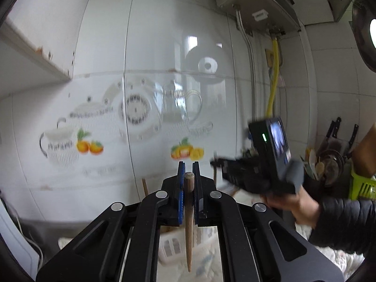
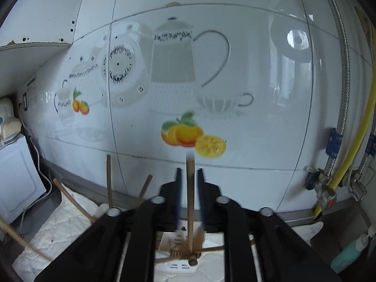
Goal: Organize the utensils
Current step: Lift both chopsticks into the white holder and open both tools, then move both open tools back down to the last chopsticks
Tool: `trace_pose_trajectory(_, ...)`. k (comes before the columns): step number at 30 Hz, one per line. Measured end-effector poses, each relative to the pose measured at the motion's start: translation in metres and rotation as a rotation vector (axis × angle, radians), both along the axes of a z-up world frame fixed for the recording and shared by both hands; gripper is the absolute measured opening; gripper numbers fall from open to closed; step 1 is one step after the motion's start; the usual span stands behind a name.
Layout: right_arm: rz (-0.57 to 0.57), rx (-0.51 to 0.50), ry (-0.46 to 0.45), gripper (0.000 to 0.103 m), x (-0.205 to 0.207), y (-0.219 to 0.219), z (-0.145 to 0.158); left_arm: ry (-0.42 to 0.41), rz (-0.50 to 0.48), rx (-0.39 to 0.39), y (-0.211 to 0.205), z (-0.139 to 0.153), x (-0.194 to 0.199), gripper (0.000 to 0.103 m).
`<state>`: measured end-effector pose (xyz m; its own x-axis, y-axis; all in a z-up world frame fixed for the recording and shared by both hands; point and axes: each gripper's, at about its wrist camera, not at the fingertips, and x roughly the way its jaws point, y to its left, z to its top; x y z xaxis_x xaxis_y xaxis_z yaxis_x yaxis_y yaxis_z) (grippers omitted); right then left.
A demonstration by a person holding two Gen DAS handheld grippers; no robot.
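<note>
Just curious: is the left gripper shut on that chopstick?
Yes. The left gripper has its pads pressed on the upright chopstick.

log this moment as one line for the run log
left gripper: shut on chopstick | right gripper: open around chopstick | holder: below right gripper, chopsticks inside

The right gripper [image 2: 189,174] faces a white tiled wall [image 2: 258,129] printed with teaware and oranges; a wooden chopstick [image 2: 189,202] stands upright between its parted jaws, seemingly clear of both pads; its lower end drops into a white slotted holder [image 2: 176,264] with other chopsticks [image 2: 108,181], on a quilted white cloth [image 2: 61,230].
</note>
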<state>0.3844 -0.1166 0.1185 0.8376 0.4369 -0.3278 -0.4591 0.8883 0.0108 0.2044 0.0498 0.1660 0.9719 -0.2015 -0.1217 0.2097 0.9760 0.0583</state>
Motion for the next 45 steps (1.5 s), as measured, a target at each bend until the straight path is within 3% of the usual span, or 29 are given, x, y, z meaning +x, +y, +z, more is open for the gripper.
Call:
trace_pose_trajectory(2, 0.007, 0.004, -0.007, 0.038, -0.007, -0.007, 0.0, -0.039, 0.011, -0.004, -0.001, 0.012, 0.01, 0.004)
trace_pose_trajectory(8, 0.03, -0.012, -0.065, 0.044, -0.053, -0.035, -0.001, -0.102, 0.073, 0.028, -0.008, 0.023, 0.045, 0.004)
trace_pose_trajectory(9, 0.036, -0.022, -0.076, 0.048, -0.062, -0.039, -0.003, -0.105, 0.077, 0.026, -0.007, 0.022, 0.049, 0.004)
trace_pose_trajectory(13, 0.054, -0.024, -0.079, 0.048, -0.093, -0.058, -0.019, -0.079, 0.107, -0.011, 0.002, 0.012, 0.072, 0.004)
trace_pose_trajectory(19, 0.073, 0.029, 0.041, 0.048, -0.123, -0.076, -0.056, 0.025, 0.112, -0.048, 0.013, -0.01, 0.094, 0.005)
trace_pose_trajectory(22, 0.085, 0.05, 0.137, 0.04, -0.141, -0.081, -0.081, 0.046, 0.109, -0.035, 0.012, -0.018, 0.095, 0.008)
trace_pose_trajectory(28, 0.074, 0.006, 0.236, 0.033, -0.191, -0.078, -0.123, 0.065, 0.102, -0.039, 0.01, -0.02, 0.077, 0.024)
trace_pose_trajectory(31, 0.067, 0.021, 0.306, 0.033, -0.22, -0.077, -0.146, 0.066, 0.091, -0.038, 0.008, -0.023, 0.055, 0.029)
trace_pose_trajectory(33, 0.066, 0.014, 0.353, 0.033, -0.234, -0.072, -0.162, 0.081, 0.082, -0.041, 0.008, -0.027, 0.038, 0.038)
trace_pose_trajectory(35, 0.061, -0.006, 0.378, 0.032, -0.25, -0.067, -0.176, 0.104, 0.072, -0.044, 0.008, -0.034, 0.021, 0.039)
trace_pose_trajectory(39, 0.065, 0.005, 0.444, 0.029, -0.271, -0.059, -0.2, 0.16, 0.07, -0.032, 0.008, -0.06, -0.014, 0.041)
trace_pose_trajectory(45, 0.013, 0.006, 0.47, 0.023, -0.285, -0.048, -0.221, 0.262, 0.088, -0.051, 0.01, -0.109, -0.059, 0.048)
